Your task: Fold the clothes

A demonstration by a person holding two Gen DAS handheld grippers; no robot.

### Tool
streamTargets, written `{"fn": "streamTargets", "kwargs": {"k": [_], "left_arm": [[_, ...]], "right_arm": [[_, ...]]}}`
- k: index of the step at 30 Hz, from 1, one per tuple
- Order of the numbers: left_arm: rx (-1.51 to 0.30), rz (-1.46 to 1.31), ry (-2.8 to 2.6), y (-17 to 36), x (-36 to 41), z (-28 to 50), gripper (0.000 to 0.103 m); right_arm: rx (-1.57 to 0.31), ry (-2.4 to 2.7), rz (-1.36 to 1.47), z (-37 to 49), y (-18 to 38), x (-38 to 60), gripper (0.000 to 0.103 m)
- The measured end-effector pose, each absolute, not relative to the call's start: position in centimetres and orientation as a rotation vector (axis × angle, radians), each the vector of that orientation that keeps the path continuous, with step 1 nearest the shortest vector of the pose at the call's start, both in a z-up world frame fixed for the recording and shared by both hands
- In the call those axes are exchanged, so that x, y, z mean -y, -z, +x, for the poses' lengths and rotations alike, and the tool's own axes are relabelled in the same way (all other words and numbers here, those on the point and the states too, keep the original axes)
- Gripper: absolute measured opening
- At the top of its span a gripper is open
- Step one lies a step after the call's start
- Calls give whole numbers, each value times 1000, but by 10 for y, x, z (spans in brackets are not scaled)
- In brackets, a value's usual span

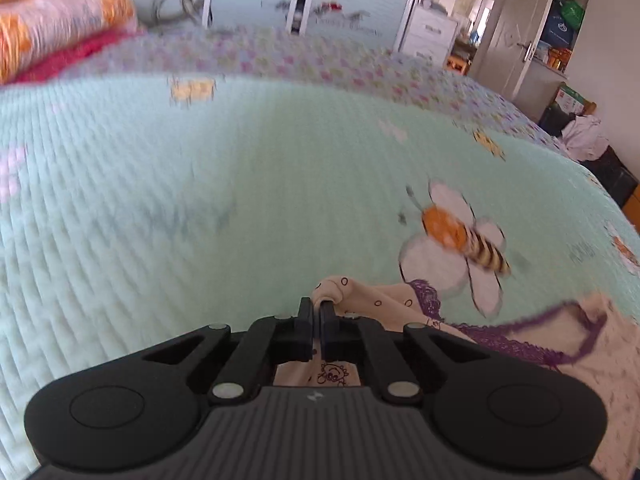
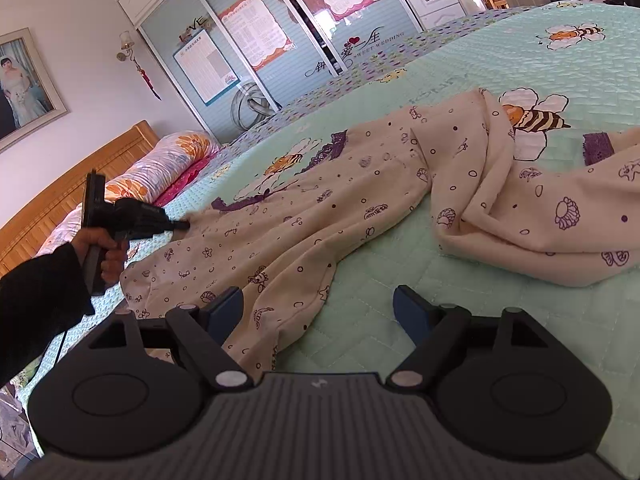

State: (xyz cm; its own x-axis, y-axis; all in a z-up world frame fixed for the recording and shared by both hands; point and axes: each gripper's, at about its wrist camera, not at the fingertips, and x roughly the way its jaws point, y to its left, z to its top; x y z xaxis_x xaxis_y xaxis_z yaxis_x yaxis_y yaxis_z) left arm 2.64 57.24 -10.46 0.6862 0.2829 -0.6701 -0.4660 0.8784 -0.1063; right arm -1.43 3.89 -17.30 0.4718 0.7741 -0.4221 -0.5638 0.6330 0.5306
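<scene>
low centre of the left wrist view, left gripper [image 1: 316,312] has its jaws pinching a corner of the cream garment [image 2: 320,208], which lies rumpled across the bed [image 2: 520,60]. right gripper [image 2: 318,304] hovers w/ jaws spread, holding nothing, over the hem near bottom of its frame. looks like spreading-out stage; next it prob needs to nip that hem & pull flat.

The left hand-held gripper [image 1: 316,306] has its two fingers [image 1: 305,312] pressed almost together, with a pinch of cloth [image 1: 334,286] caught between the tips. In the right wrist view the same gripper [image 2: 182,225] points level toward the right, gripped from below by the person's left hand [image 2: 102,250], whose forearm wears a dark sleeve [image 2: 38,300]. The right hand-held gripper [image 2: 318,304] hovers low with its fingers [image 2: 226,308] spread wide apart and nothing between them.
</scene>
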Motion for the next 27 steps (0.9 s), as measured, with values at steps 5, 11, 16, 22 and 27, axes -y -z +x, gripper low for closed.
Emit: {"fn": "streamTargets", "kwargs": {"k": [5,11,16,22,27], "left_arm": [[-768,-226,-481,109,-588,31,8],[-680,-376,-588,99,-582,-59,32],[-615,-488,-489,89,-529,-148,36],[-600,-513,-377,102,-448,-200,36],[-605,-404,-306,105,-406,-206,36]], "right_arm": [[-690,-840,344,-15,173,-38,82],[-688,-842,352,-15,172,-37,82],[-686,-842,354,-15,172,-38,82],[-711,-862,367,-9,149,-40,59],[-492,-989,148,22,53,-77,47]]}}
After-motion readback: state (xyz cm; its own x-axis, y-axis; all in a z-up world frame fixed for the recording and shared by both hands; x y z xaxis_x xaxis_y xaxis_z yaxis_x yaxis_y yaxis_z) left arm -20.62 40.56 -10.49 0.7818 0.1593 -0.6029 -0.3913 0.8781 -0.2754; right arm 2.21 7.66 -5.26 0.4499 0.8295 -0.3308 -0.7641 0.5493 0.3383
